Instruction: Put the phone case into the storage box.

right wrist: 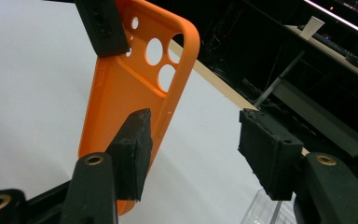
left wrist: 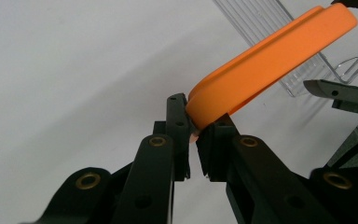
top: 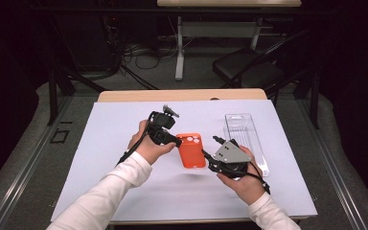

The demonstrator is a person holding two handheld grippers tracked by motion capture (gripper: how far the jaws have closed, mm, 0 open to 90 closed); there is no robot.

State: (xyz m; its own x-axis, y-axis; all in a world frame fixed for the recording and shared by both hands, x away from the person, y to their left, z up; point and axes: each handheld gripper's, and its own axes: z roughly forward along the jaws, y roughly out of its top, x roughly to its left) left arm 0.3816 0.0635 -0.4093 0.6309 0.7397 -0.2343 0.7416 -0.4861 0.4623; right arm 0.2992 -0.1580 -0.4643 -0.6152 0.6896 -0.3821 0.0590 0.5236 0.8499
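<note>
An orange phone case (top: 191, 151) with round camera holes hangs just above the white table cover, between the two hands. My left gripper (top: 177, 142) is shut on its left edge; in the left gripper view the pads (left wrist: 196, 135) pinch the case's rim (left wrist: 270, 60). My right gripper (top: 210, 160) stands open at the case's right side. In the right gripper view its jaws (right wrist: 196, 123) are wide apart. The case (right wrist: 121, 88) lies behind the left jaw, untouched by the pads. A jaw of the left gripper (right wrist: 102, 25) clamps the case's top.
A clear plastic package (top: 247, 136) lies flat on the white cover (top: 124, 191), right of the case and just beyond the right hand. It also appears as ribbed plastic (left wrist: 303, 74). Behind the table stand a black chair (top: 249, 67) and a desk frame.
</note>
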